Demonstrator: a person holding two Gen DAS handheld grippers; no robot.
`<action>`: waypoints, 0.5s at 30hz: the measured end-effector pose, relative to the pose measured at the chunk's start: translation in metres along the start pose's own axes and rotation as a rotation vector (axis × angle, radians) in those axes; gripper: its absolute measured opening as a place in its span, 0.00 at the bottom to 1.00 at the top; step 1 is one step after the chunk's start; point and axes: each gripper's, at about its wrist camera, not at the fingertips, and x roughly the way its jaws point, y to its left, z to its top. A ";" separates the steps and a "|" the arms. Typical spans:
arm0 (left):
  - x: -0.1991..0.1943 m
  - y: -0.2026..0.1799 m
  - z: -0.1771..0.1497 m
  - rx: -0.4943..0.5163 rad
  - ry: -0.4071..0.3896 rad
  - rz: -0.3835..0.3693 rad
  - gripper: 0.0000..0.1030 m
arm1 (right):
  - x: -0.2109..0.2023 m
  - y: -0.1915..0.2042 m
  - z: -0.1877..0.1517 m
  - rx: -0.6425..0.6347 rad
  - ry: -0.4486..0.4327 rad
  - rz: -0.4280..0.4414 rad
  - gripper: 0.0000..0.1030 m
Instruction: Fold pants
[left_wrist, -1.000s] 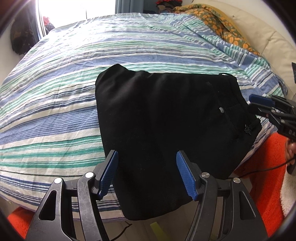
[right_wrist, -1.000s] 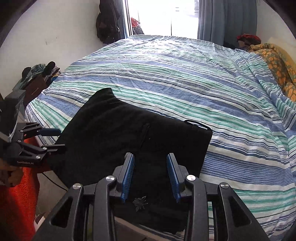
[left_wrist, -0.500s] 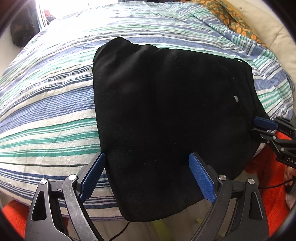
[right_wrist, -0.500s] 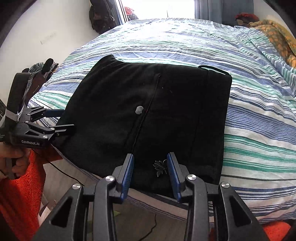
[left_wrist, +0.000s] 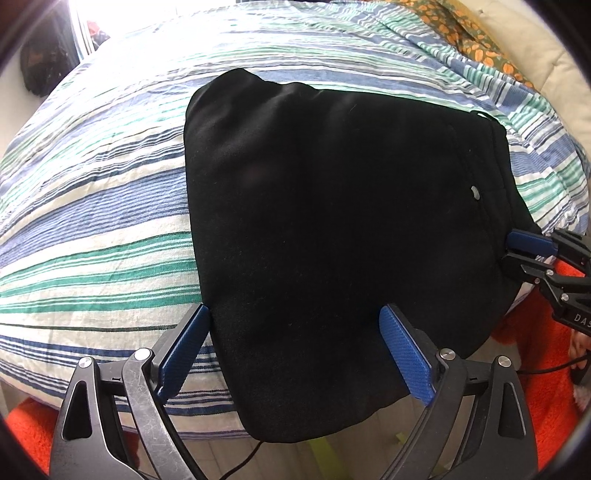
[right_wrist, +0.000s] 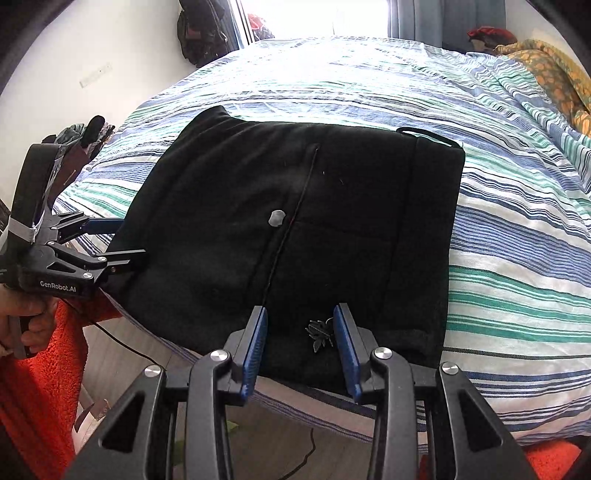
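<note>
So the black pants (left_wrist: 332, 236) were already folded down into a compact block, lying at the near edge of the striped bed (left_wrist: 92, 206) with the closest hem hanging a bit over the edge toward the floor.

Nearest to the pants' overhanging edge, the left gripper (left_wrist: 295, 350) had its jaws spread wide open, one blue pad just off the pants' left side and the other over the fabric, not pinching anything. In the right wrist view, the right gripper (right_wrist: 301, 347) sat at the near edge by the waistband end, jaws parted with a little dark leaf-shaped charm (right_wrist: 319, 332) between them. No cloth was clamped as far as I could tell, so I'd call it open too.

A bit further in from that edge there was a small pale button (right_wrist: 277, 218) beside a seam running across the pants, and at the far corner a belt loop (right_wrist: 424, 134) stuck up. Beyond the pants, just striped cover all the way to the window, with an orange patterned blanket (right_wrist: 546, 70) off to the far right.

My read: they were lined up for another fold. Next move would need both jaws to close on the near edge, get all the layers, then lift and carry it evenly over toward the far edge so the stack doesn't skew.
</note>
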 end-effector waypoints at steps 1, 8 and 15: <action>0.000 0.000 0.000 0.000 0.001 0.000 0.91 | 0.000 0.000 0.000 0.000 0.000 0.000 0.37; 0.003 0.002 0.000 -0.005 0.001 -0.005 0.93 | 0.000 0.000 0.000 0.000 0.000 -0.001 0.37; -0.017 0.032 0.003 -0.092 -0.042 -0.125 0.91 | -0.033 -0.016 0.004 0.089 -0.126 0.086 0.46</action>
